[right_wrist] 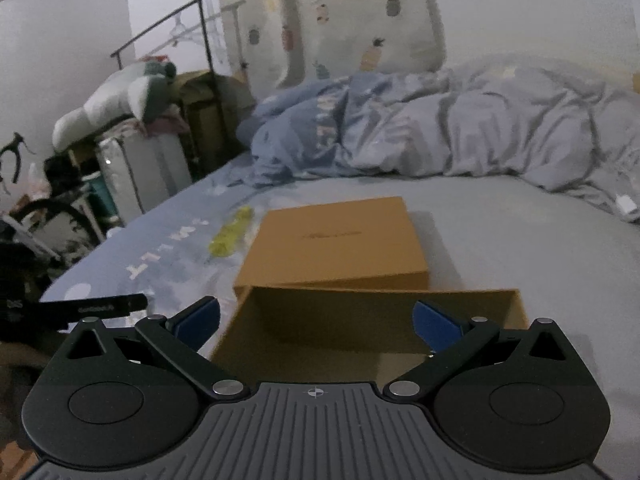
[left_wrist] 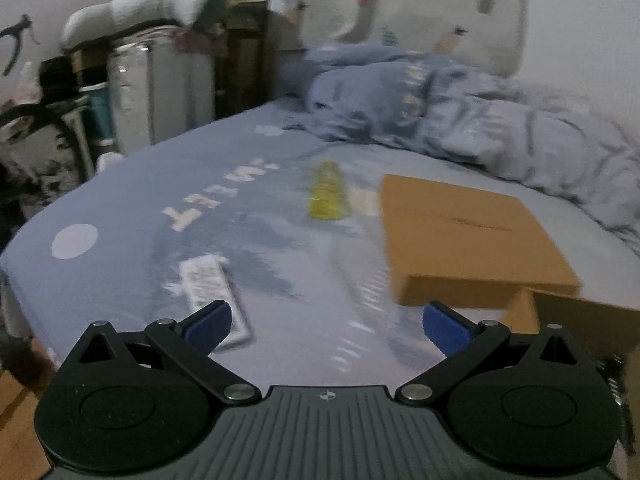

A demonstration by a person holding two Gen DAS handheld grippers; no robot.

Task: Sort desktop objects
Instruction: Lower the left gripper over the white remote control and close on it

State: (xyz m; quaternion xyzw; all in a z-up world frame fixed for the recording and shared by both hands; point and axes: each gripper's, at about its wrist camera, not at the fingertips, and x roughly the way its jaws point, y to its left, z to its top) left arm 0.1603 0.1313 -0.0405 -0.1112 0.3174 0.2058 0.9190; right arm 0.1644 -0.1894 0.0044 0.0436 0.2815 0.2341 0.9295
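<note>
Both grippers spread wide, nothing held; sort items lie loose on the bed sheet (left_wrist: 120, 208).

White flat pack (left_wrist: 212, 296) sits just ahead of left gripper (left_wrist: 326, 326), near its left finger; looks light, thin, prob. slick wrap, so pinch across the narrow width. Yellow item (left_wrist: 328, 192) farther off beside box lid (left_wrist: 468, 236); blurred, appears small, light. Open cardboard box (right_wrist: 360, 320) lies directly under right gripper (right_wrist: 316, 324): stiff, light. Soft bedding may give under pressure.
</note>
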